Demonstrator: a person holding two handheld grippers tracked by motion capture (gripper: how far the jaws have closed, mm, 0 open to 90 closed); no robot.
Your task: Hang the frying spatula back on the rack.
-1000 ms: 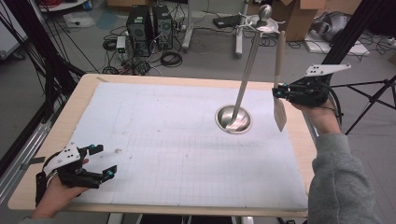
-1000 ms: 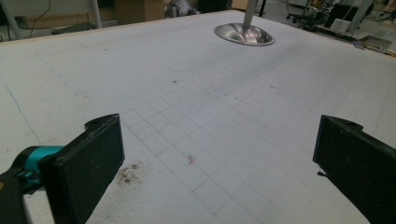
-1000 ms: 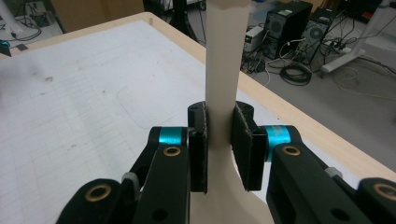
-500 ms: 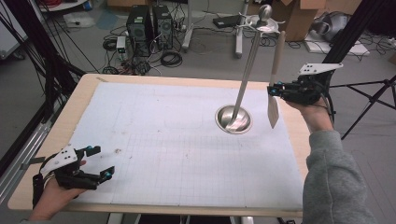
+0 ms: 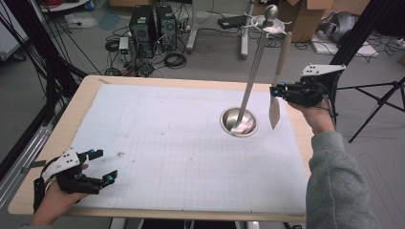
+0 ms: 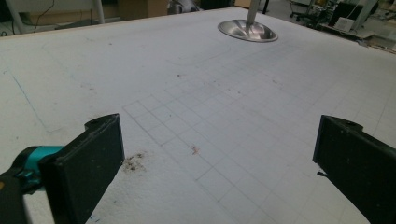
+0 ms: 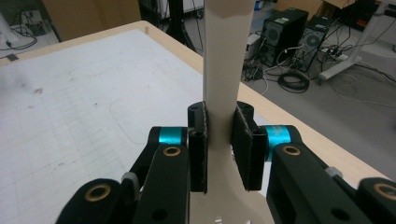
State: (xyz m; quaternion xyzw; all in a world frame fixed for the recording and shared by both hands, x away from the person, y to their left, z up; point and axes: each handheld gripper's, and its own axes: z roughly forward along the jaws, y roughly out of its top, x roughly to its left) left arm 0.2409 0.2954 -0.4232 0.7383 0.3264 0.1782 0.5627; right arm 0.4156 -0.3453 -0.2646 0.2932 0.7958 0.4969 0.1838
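I hold the right gripper clamped on a pale spatula, upright above the table's right edge beside the metal stand. Left gripper rests wide apart, near-left corner, idle.

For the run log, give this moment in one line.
right gripper: shut on pale flat spatula, above table | left gripper: open, empty | steel stand: upright
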